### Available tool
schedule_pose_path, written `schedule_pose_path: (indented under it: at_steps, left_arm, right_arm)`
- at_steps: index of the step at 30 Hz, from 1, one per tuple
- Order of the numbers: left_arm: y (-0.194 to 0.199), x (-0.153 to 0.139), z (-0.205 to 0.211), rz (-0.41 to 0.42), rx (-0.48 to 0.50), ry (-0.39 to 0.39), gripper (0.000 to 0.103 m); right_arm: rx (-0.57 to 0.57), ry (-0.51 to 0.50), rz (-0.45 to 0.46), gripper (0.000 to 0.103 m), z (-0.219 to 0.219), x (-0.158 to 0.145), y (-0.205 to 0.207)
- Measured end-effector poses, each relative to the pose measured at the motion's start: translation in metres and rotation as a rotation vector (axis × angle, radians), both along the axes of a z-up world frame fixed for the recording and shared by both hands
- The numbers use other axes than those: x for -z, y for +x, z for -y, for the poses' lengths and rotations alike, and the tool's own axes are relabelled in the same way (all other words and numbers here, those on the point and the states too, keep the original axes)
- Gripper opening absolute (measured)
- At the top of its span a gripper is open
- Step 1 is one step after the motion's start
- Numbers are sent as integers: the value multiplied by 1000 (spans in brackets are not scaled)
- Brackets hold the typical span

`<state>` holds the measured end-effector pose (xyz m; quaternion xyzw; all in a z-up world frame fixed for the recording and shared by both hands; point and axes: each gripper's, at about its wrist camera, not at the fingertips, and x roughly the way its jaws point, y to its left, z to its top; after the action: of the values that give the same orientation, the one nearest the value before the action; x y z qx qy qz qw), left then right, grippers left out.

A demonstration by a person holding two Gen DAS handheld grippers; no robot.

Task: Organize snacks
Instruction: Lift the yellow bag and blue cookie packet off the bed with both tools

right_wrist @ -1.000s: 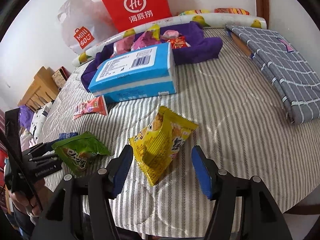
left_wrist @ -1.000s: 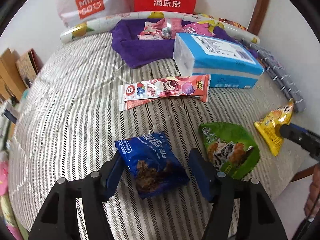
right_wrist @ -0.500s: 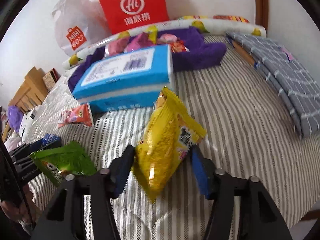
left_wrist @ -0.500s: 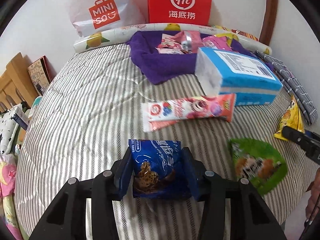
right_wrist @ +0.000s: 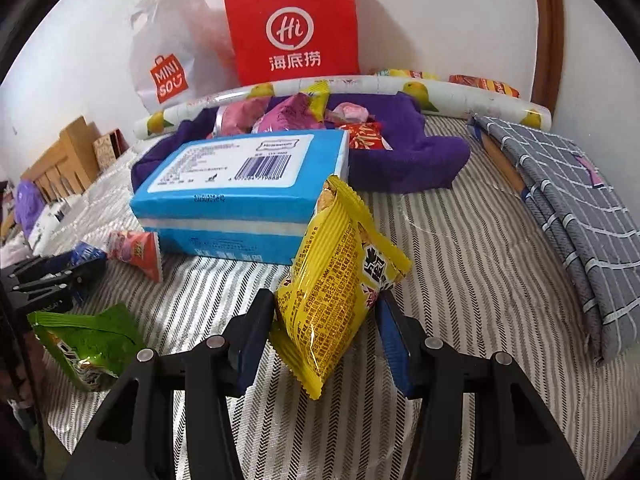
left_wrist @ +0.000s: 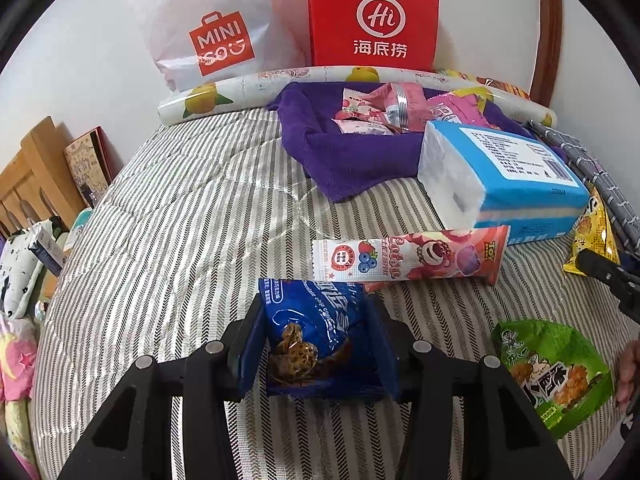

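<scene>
My left gripper (left_wrist: 315, 302) has a blue cookie pack (left_wrist: 312, 336) pinched between its pads just above the striped bedcover (left_wrist: 180, 240); its jaws are opening slightly. Over on the right, the right gripper (right_wrist: 324, 298) is shut on a yellow snack pack (right_wrist: 340, 264), which stands upright off the cover. A long pink snack pack (left_wrist: 408, 254) lies just beyond the blue one. A green pack (left_wrist: 552, 368) lies flat between the two grippers. At the back, a purple cloth (left_wrist: 352, 156) holds several pink snack packs.
A blue tissue pack (left_wrist: 508, 172) lies in front of the purple cloth. A red paper bag (left_wrist: 372, 20), a white plastic bag (left_wrist: 220, 32) and a lemon-print roll (left_wrist: 240, 88) line the wall. Folded grey checked fabric (right_wrist: 568, 208) lies at the right; wooden furniture (left_wrist: 32, 176) at the left.
Both grippers have closed on their packs: the left on the blue cookie pack, the right on the yellow one, which now stands upright. Both hands have moved towards the far wall.
</scene>
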<state>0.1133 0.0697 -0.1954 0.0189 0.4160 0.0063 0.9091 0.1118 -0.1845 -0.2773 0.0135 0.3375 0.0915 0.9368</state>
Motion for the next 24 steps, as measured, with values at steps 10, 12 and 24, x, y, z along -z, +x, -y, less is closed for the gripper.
schedule_pose_path:
  at_steps: [10,12,24]
  left_arm:
    - [0,2,-3,0,-12,-19,48]
    - [0,2,-2,0,-13,-15,48]
    - [1,1,0,-6,-20,-13,49]
  right_arm:
    - [-10,0,-26,52,-1,3,6]
    - [-13,17,-38,52,1,4,8]
    - [-28,-50,-52,57,-8,6,9]
